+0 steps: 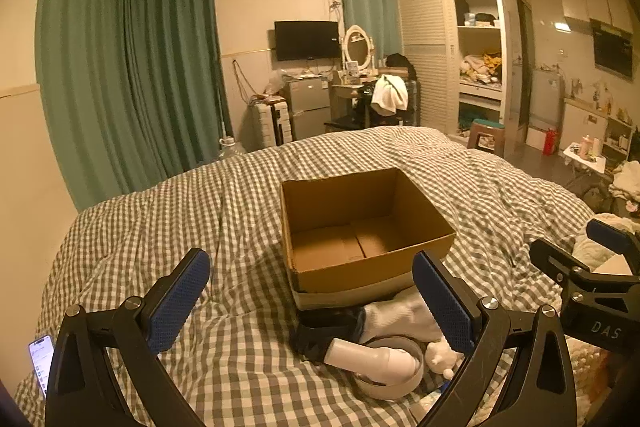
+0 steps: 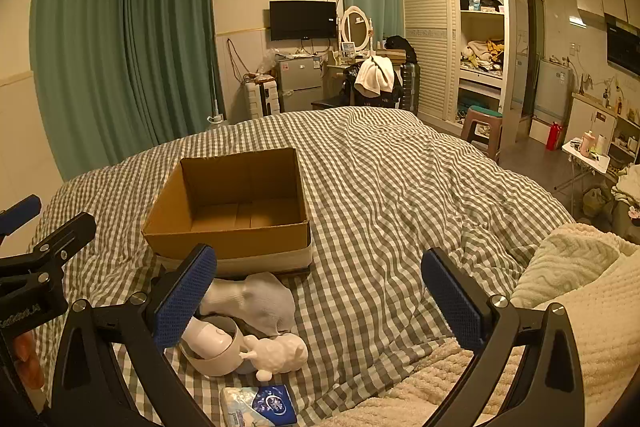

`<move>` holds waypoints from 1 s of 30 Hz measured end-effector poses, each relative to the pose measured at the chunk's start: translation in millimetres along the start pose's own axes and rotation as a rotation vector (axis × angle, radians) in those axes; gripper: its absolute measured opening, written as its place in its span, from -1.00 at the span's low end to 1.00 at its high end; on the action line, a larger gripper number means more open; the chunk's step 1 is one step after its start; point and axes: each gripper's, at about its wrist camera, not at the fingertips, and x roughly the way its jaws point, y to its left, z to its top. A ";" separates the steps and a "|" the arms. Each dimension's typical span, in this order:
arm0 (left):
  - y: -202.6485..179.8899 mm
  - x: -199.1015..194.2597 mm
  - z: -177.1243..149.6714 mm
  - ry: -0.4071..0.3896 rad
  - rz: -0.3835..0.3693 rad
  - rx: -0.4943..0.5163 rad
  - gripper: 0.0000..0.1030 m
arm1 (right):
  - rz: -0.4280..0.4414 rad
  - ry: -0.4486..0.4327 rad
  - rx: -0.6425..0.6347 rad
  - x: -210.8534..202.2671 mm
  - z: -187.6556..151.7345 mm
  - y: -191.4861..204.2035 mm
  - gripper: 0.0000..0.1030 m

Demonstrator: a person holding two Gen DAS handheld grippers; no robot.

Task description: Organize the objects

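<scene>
An open empty cardboard box (image 1: 360, 227) (image 2: 236, 203) sits on the checked bed cover. In front of it lies a small pile: a white sock (image 1: 396, 319) (image 2: 260, 297), a dark sock (image 1: 320, 331), a white bowl (image 1: 390, 379) (image 2: 218, 353) with a white bottle (image 1: 368, 357) lying in it, a white sheep figure (image 1: 440, 357) (image 2: 278, 353) and a blue tissue pack (image 2: 260, 407). My left gripper (image 1: 312, 303) is open above the pile. My right gripper (image 2: 320, 301) is open, to the right of the pile, and shows in the left wrist view (image 1: 592, 259).
A phone (image 1: 40, 359) lies at the bed's left edge. Cream blankets (image 2: 580, 287) are piled at the right. Green curtains, a TV, a fridge, a dresser chair and a wardrobe stand beyond the bed. The checked cover (image 2: 400, 187) spreads wide to the right of the box.
</scene>
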 end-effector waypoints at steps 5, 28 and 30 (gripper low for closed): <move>3.2 -0.9 1.6 0.005 -0.006 -0.013 1.00 | 0.001 0.000 0.001 -0.4 0.1 -0.4 0.99; 8.7 4.2 0.3 0.039 -0.016 -0.036 1.00 | 0.009 0.007 -0.003 0.5 -0.9 3.3 0.99; 8.5 5.0 -0.1 0.044 -0.018 -0.037 1.00 | 0.009 0.006 -0.002 0.2 -1.1 2.7 0.99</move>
